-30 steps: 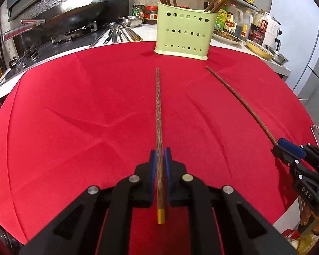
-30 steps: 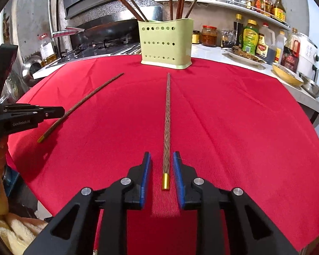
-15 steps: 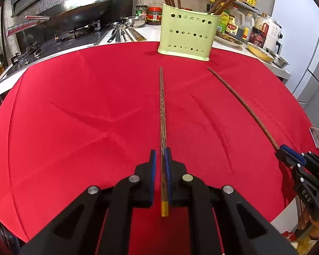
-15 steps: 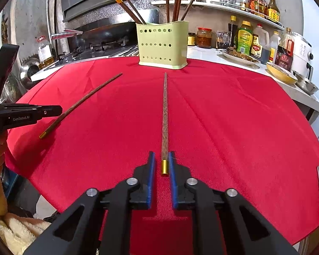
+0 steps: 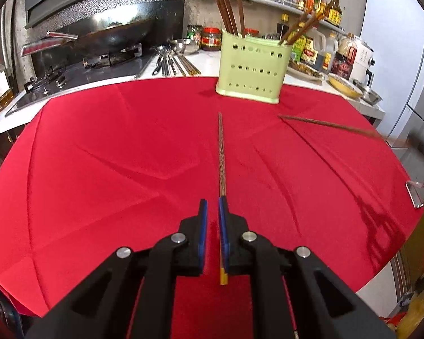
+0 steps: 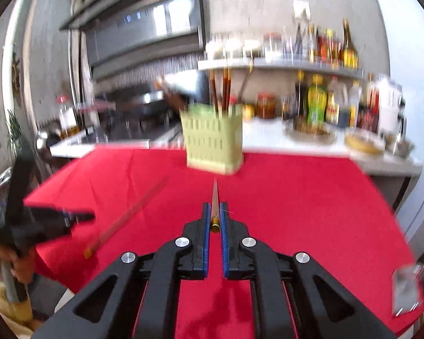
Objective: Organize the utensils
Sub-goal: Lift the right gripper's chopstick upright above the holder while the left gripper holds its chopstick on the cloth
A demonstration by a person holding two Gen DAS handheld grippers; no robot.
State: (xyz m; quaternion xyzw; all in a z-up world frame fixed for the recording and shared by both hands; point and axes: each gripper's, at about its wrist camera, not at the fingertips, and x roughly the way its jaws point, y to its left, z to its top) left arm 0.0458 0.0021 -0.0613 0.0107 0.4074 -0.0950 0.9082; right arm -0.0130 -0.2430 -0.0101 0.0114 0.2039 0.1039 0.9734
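jaws of the left gripper (image 5: 212, 206) are seen parted by a narrow gap. a gold-tipped chopstick (image 5: 222, 152) is laid along the inner face of its right-hand pad, not clamped, and is stretched forward over the red-clothed bench (image 5: 99, 169). the right gripper (image 6: 214, 209) is closed on the gold end of a second chopstick (image 6: 215, 195), which is held above the cloth and pointed toward the green utensil holder (image 6: 212, 141). brown chopsticks (image 5: 229, 8) are stood in that holder at the far edge.
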